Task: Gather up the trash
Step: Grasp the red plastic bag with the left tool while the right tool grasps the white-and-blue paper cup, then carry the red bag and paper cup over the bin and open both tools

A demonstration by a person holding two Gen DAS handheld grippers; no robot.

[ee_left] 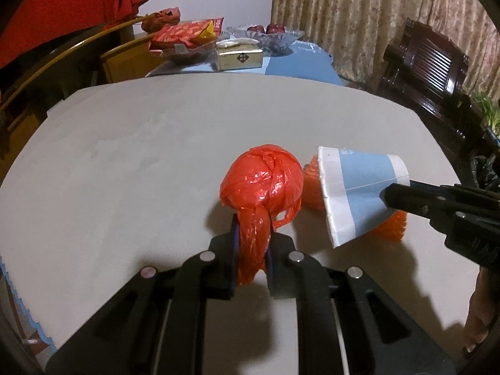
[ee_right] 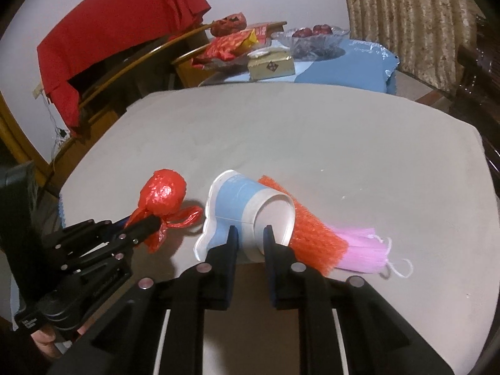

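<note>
We find the left hand-held gripper (ee_left: 253, 243) pinching the red bag's (ee_left: 262, 181) tail; the right hand-held gripper (ee_right: 250, 237) clamps the crushed paper cup (ee_right: 247, 206) above the worktop (ee_right: 343, 143).

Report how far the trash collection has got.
Nothing looks binned yet. In hand: the left gripper is clamped on the red plastic bag by its tail, and the right gripper pinches the crushed paper cup. Left: the orange-pink mesh, lying on the table.
</note>
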